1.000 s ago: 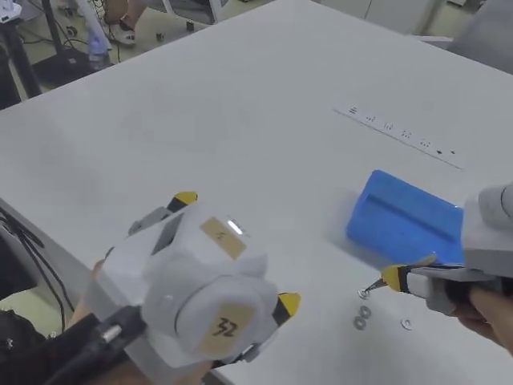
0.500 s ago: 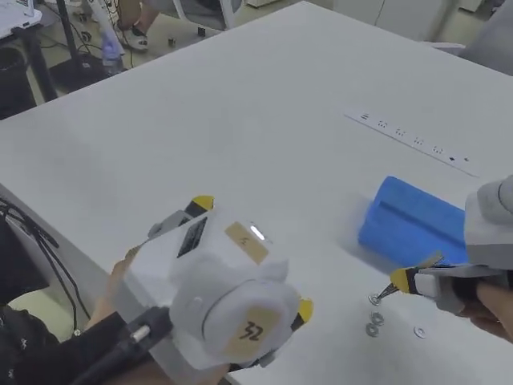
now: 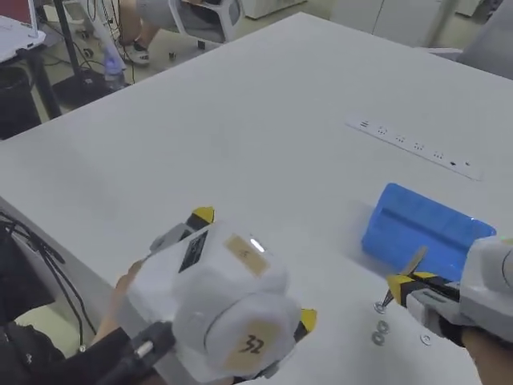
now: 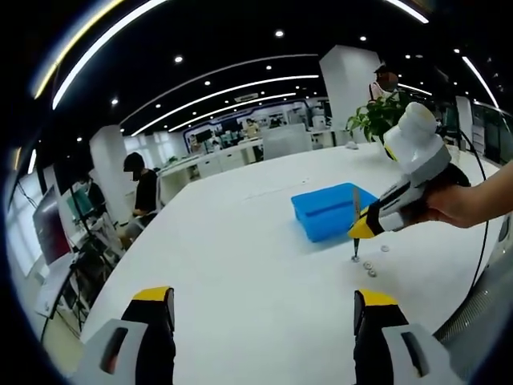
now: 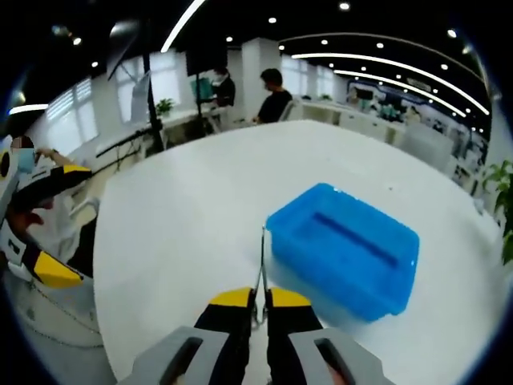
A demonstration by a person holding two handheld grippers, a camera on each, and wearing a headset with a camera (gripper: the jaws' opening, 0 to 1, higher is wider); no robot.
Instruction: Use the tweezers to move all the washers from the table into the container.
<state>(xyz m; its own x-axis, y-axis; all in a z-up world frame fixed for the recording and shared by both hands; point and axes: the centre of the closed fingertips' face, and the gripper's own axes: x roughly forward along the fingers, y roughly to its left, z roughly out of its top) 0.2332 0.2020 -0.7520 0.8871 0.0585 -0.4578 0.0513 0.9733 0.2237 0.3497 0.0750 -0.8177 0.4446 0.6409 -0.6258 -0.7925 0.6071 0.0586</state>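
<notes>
A blue container [image 3: 425, 233] lies on the white table [image 3: 240, 120]. My right gripper [image 3: 401, 285] is shut on thin metal tweezers [image 3: 386, 299], whose tip rests at a washer [image 3: 378, 307] just in front of the container. Three more washers [image 3: 382, 326] lie close by on the table. In the right gripper view, the tweezers [image 5: 260, 257] stick out of the shut right gripper [image 5: 255, 301] toward the container [image 5: 345, 249]. My left gripper [image 3: 255, 267] is open with nothing in it, near the table's front edge. The left gripper view has the tweezers [image 4: 355, 233] tip-down beside the washers [image 4: 370, 269].
A recessed power strip [image 3: 417, 146] runs across the table behind the container. The table's front edge [image 3: 56, 241] drops off at the left, with cables below. A chair [image 3: 204, 16] stands beyond the far edge. Office desks and people fill the background.
The camera has shifted. The tweezers' tip stays at the same washer, and the right gripper has tilted so the tweezers stand steeper. The left gripper stays open.
</notes>
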